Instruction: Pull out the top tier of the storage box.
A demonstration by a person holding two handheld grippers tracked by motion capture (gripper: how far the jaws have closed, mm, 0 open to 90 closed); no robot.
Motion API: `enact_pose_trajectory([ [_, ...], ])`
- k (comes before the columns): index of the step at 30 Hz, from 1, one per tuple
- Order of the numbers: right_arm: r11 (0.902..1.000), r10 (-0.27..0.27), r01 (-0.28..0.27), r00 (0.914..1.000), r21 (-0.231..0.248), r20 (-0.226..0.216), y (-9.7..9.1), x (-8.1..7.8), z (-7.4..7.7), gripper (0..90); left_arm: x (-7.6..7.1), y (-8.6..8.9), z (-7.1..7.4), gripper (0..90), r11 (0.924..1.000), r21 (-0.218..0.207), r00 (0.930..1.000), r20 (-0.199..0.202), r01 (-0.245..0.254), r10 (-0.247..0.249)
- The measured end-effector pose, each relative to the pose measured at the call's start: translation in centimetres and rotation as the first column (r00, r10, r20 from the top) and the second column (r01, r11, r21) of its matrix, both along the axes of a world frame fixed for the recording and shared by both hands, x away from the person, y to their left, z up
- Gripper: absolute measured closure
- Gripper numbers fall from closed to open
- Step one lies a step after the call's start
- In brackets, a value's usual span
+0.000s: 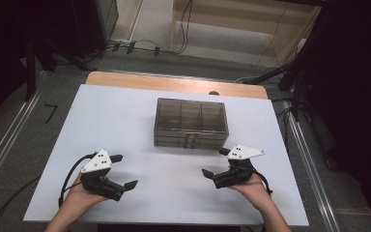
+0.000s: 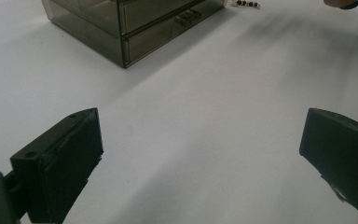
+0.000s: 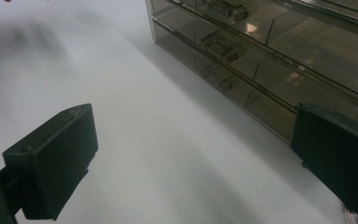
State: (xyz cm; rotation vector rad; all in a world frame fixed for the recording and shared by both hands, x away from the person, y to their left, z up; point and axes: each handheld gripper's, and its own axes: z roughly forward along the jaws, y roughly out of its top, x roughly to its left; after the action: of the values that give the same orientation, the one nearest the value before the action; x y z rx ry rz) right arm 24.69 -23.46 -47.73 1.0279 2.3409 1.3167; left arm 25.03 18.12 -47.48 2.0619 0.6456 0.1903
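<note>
- High view, nearest first: the left gripper [image 1: 123, 171] and the right gripper [image 1: 216, 162] are held low over the white table [image 1: 125, 121], jaws spread wide, nothing between them.
- Farther out, the smoky drawer box [image 1: 191, 123] is seen standing ahead of both, between them, its long axis running across the table.
- Its drawer fronts are turned toward the person; the right gripper is judged nearer, so the reach is likely taken from there.
- In the left gripper view, small dark beads [image 2: 246, 3] are glimpsed beside the box.

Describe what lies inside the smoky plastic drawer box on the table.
Through the tinted drawer box, dividers form compartments and the drawers are shut. Whether anything lies inside cannot be told.
</note>
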Motion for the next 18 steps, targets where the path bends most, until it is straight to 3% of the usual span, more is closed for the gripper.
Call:
enact_pose_trajectory([
  [9,0.9999,0.015,-0.015,0.9998,-0.004,0.011,0.44,0.39,0.36,0.0,0.06,0.0,-0.06,0.0,1.0,-0.001,1.0,-0.002,0.003,-0.003],
  [18,0.9988,0.046,-0.046,0.9988,-0.013,-0.013,1.0,0.97,0.58,0.0,0.06,0.03,-0.04,0.0,1.0,-0.003,1.0,-0.003,0.004,-0.005],
])
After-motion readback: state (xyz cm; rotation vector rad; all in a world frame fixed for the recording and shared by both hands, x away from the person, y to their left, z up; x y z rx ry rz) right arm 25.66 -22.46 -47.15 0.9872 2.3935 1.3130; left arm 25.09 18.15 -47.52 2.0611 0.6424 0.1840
